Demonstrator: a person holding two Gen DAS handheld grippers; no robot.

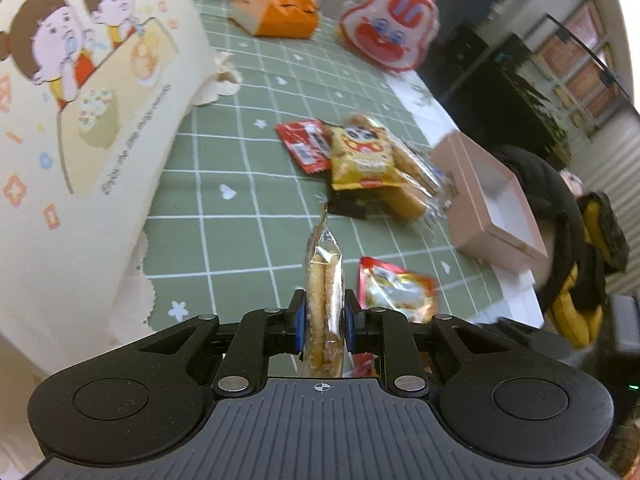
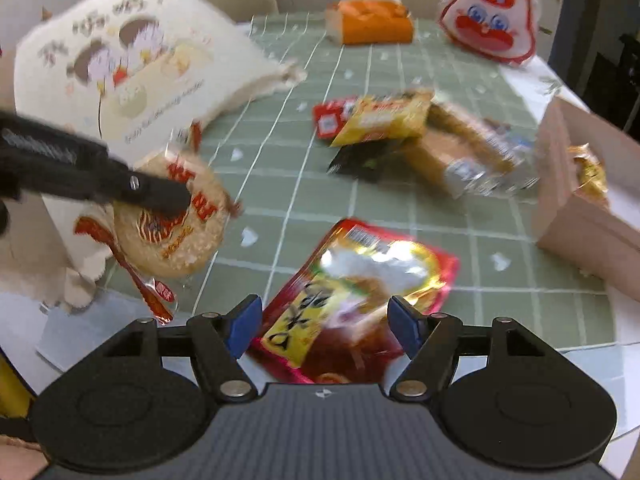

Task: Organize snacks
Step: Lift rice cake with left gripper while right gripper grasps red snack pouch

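Left tongs [image 1: 324, 316] clenched on rice-cracker pack [image 1: 323, 300]; right tongs [image 2: 322, 322] released over red pouch [image 2: 360, 300]. Pink box [image 1: 480, 216] nearly empty; most snacks on tabletop [image 1: 240, 200] unsorted.

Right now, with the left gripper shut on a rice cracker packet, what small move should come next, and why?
Probably carry the rice cracker packet toward the cream cartoon bag. The left gripper is shut on it, holding it edge-up above the green tablecloth with the bag close alongside. The right gripper hangs open over the red snack pouch, not yet grasping.
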